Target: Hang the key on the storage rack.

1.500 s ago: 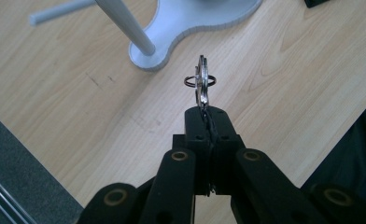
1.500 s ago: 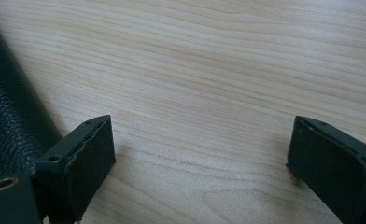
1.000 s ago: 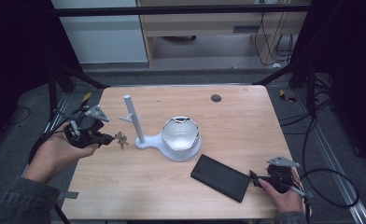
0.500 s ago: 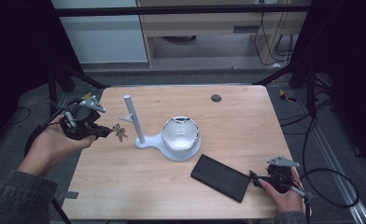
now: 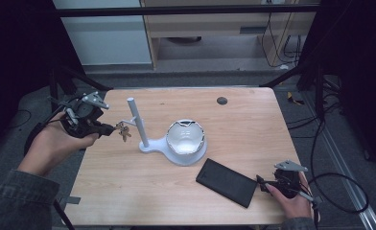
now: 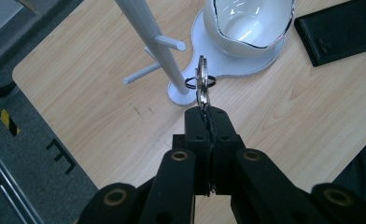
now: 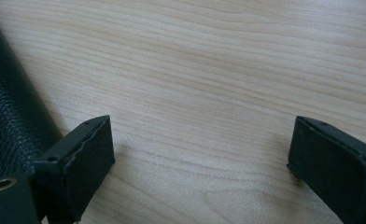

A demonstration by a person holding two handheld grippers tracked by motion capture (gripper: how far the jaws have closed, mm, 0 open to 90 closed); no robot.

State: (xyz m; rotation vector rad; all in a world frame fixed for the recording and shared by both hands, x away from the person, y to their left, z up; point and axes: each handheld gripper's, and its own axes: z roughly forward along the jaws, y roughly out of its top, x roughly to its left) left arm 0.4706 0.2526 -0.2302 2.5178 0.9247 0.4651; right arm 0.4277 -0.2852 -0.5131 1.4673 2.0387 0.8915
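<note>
Since the picture half a second ago, we see the left tongs (image 5: 110, 128) carried a little further in from the worktop's (image 5: 253, 124) left edge, so the bunch of keys (image 5: 123, 132) now hangs just beside the white stand's post (image 5: 137, 122), near one of its side pegs (image 5: 123, 120); a second ago it was lower, toward the near edge. The right tongs (image 5: 263, 183) have not moved.

In the left gripper view the jaws are pressed together on the bunch of keys (image 6: 203, 86), which sticks straight out beyond the tips. Its long axis runs along the jaws' line, pointing at the foot of the post (image 6: 155, 44), and a dark split ring (image 6: 200, 82) lies crosswise through it. We cannot tell whether the keys touch the post.

The white bowl (image 5: 186, 136) sits on the stand's base, mid-worktop. The black wallet (image 5: 227, 182) lies flat toward the near right corner. The right tongs (image 7: 200, 154) rest beside its end, jaws spread wide, gripping nothing, bare wood between them.
</note>
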